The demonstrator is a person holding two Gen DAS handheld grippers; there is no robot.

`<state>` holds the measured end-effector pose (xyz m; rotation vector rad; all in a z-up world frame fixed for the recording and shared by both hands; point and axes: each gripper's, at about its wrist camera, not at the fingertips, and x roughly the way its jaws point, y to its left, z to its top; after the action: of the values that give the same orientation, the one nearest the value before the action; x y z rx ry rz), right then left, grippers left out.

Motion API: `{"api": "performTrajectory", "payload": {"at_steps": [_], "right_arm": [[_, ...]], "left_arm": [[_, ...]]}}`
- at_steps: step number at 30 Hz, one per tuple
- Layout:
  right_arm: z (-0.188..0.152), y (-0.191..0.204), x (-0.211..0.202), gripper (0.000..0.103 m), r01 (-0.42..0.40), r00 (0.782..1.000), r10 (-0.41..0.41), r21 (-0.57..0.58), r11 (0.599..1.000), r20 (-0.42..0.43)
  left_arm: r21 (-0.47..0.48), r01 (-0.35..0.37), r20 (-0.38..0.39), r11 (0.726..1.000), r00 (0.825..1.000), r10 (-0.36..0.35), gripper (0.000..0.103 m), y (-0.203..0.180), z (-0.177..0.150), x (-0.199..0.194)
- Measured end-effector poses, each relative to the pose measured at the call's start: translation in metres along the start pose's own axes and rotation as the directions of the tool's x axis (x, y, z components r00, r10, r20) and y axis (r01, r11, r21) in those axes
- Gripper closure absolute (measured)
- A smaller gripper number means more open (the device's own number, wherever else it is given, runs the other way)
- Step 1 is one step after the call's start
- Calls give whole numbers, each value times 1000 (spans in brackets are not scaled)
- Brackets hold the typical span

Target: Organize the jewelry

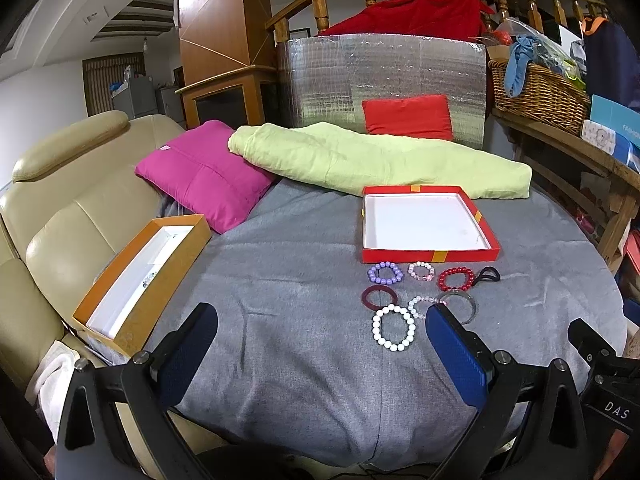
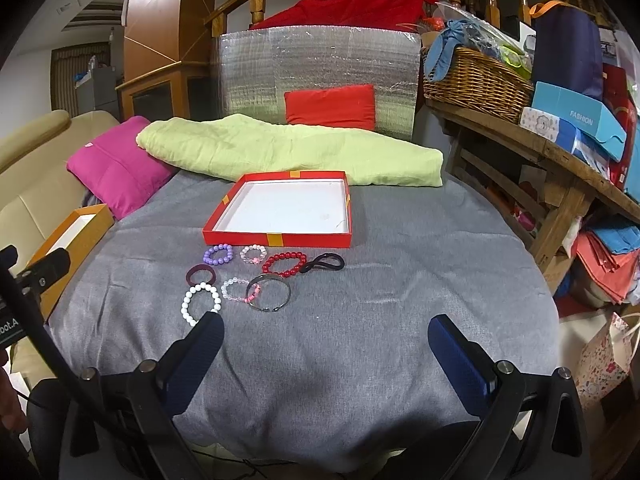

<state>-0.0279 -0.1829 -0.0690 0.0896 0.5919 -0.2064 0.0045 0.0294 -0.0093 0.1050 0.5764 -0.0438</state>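
Grey-clothed desk (image 2: 400, 280), left to right: orange box (image 1: 140, 284) at the left edge, small items inside too small to identify; eight pieces loose in front of the empty red tray (image 2: 280, 208) — white bead bracelet (image 2: 200, 302), maroon ring (image 2: 202, 274), purple, pink and red bead bracelets, metal bangle (image 2: 268, 294), black band. Left gripper (image 1: 320, 340) and right gripper (image 2: 324, 344) hover with jaws wide, holding nothing; sorting appears not yet begun. Only the left wrist view shows the orange box's interior; only the right shows the bangle whole.
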Motion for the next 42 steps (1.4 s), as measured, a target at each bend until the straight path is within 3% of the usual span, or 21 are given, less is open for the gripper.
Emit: {"api": "performTrajectory", "payload": {"at_steps": [23, 33, 37, 42], "right_arm": [[3, 2, 10, 0, 13, 1000, -13, -6, 1000, -7], [9, -4, 33, 0, 18, 999, -18, -4, 1000, -26], [12, -15, 56, 0, -36, 998, 36, -2, 999, -49], [17, -35, 103, 5, -147, 982, 147, 5, 989, -115]], "left_arm": [[1, -6, -23, 1000, 1000, 6, 0, 3, -2, 13], [8, -8, -50, 1000, 999, 9, 0, 1, 0, 36], [5, 37, -84, 999, 996, -36, 0, 2, 1, 60], [-56, 122, -184, 991, 974, -130, 0, 11, -3, 118]]}}
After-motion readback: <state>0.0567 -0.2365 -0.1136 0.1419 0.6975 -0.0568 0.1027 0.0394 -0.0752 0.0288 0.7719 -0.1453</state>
